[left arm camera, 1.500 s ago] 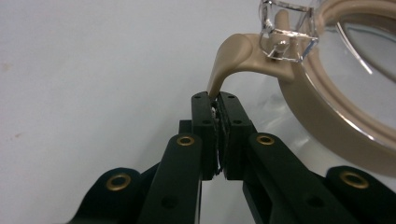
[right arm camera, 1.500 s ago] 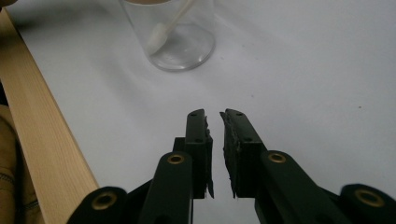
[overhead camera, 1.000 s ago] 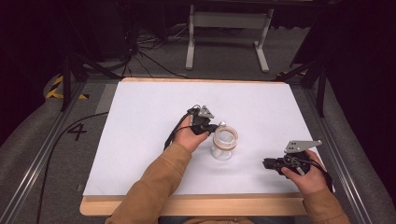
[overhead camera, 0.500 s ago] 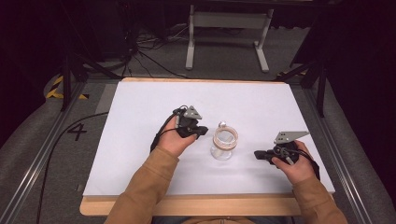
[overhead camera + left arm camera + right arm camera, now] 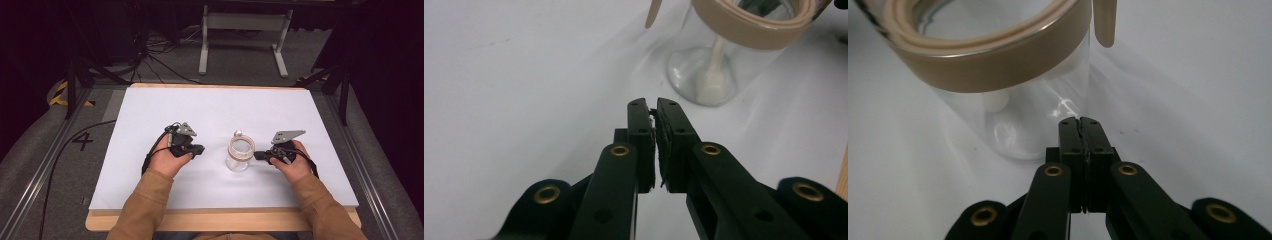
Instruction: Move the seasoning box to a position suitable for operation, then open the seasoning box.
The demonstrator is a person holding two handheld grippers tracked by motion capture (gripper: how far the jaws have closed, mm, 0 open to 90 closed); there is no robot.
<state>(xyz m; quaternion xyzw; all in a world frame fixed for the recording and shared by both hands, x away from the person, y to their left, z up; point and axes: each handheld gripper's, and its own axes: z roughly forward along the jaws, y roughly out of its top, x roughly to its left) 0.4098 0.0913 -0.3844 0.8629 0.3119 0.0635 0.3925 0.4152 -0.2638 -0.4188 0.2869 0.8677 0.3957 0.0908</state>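
High view, contents as you have them laid out: one white table [image 5: 215, 115] with a wooden front edge; one clear glass jar [image 5: 240, 155] standing upright near the middle of the table, slightly toward your side, its mouth ringed by a tan band [image 5: 241, 147]. Your left gripper [image 5: 196, 149] lies to the jar's left, held in your left hand [image 5: 169, 159], jaws pointing at the jar with a clear stretch of table between them. Your right gripper [image 5: 258, 155] sits at the jar's right side, in your right hand [image 5: 291, 162], its tips just beside the glass; contact cannot be judged from above. Both sleeves [image 5: 142, 207] are tan. A black cable [image 5: 60, 160] runs along the grey floor left of the table, near a marked "4" [image 5: 82, 141].

Left gripper view: left gripper [image 5: 655, 107] with jaws drawn nearly together, a thin slit between the pads, nothing between them. The jar [image 5: 724, 75] stands ahead and to the right, apart from the tips, with a pale tab [image 5: 655, 12] hanging from its band.

Right gripper view: right gripper [image 5: 1081, 122] with jaws pressed together, empty, tips right at the foot of the jar [image 5: 1018, 115]; whether they touch the glass cannot be told. The tan band [image 5: 993, 60] and its tab [image 5: 1104, 22] sit above.
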